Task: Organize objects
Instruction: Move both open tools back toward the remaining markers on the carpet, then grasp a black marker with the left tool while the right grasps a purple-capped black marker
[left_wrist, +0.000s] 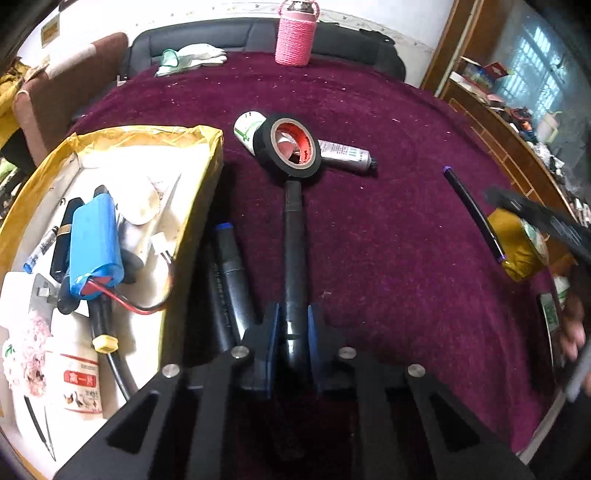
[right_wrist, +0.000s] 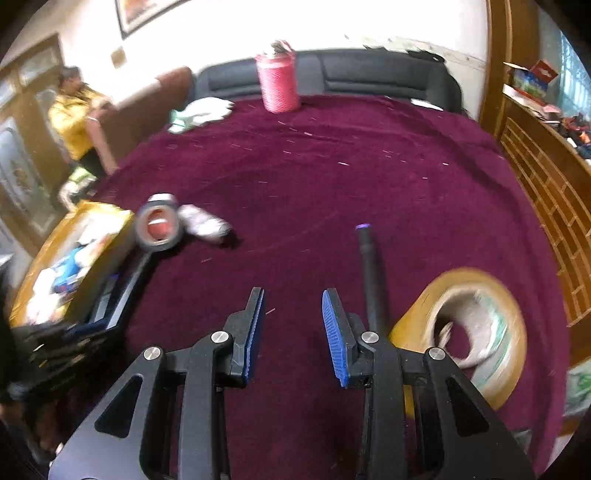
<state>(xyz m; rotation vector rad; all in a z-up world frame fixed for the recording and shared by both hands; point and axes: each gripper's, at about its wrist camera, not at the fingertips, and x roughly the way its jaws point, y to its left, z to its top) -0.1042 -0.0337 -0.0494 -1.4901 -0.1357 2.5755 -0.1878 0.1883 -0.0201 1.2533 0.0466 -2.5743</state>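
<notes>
- Left gripper clenched on a black marker; blue pads press the barrel's near end from both sides, far tip reaches to the black tape roll.
- Marker lies lengthwise on the maroon cloth, just right of the yellow-rimmed box; a second dark marker with blue band lies between it and the box wall.
- Right gripper released, nothing between its pads; it hangs over bare cloth, a purple-tipped black pen just to its right, a yellow tape roll beyond that.
- Step, as judged: lift the marker and drop it into the box. Grip is at one end, so the long barrel may droop or swing; lift gently, keep it level, clear the box wall before releasing.
- The tip is close against the tape roll: pull up rather than push forward, or the roll gets shoved.
- Box is already crowded (blue battery pack with red wires, white bottle); aim for a gap.
- Writing: red label with white characters on the white bottle, plus poultry pictures; not legible. Grey tube behind the tape has small print, unreadable. No brand readable anywhere.
</notes>
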